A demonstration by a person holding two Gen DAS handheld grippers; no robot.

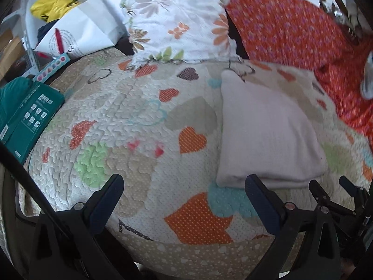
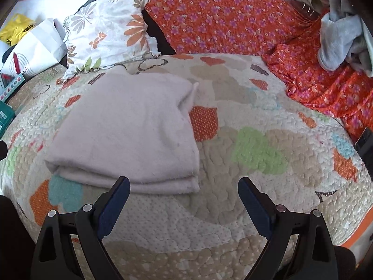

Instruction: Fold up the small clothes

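A pale lilac fleece garment (image 2: 126,130) lies folded in layers on the heart-patterned quilt (image 2: 256,154). It also shows in the left wrist view (image 1: 268,135), to the right. My left gripper (image 1: 184,182) is open and empty, just above the quilt, left of the garment's near edge. My right gripper (image 2: 184,184) is open and empty, its left finger (image 2: 116,198) at the garment's near folded edge. The right gripper (image 1: 331,191) also shows in the left wrist view at the lower right.
A floral pillow (image 2: 107,30) and an orange flowered cloth (image 2: 233,18) lie at the back. A pile of grey clothes (image 2: 340,37) sits at the far right. A teal box (image 1: 28,116), white paper (image 1: 79,28) and a yellow bag (image 1: 51,2) lie at the left.
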